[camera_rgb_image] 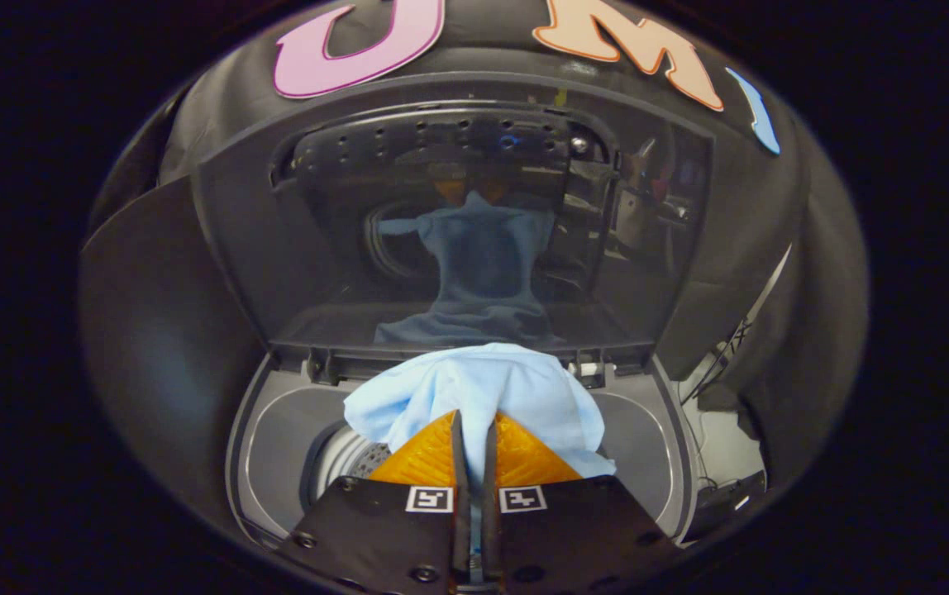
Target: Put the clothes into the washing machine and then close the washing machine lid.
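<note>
Hand-held gripper (474, 434) pinches the light blue cloth (483, 388) between nearly closed fingers, just above the washing machine drum (350, 454). Lower it well inside before letting go, so no fabric drapes over the rim beneath the raised lid (474, 223).

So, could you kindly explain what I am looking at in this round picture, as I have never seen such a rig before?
The camera rides on a hand-held gripper and looks forward along its two jaws, the orange wedges at the bottom. A person carries the tool; there is no robot arm. The jaws are nearly closed and pinch a light blue cloth, which bunches just ahead of them. Below and beyond is a top-loading washing machine; its drum opening shows to the left of the cloth. The dark panel standing upright behind is the open lid, and its glass mirrors the cloth. So the cloth is held over the opening, not yet dropped in.
</note>
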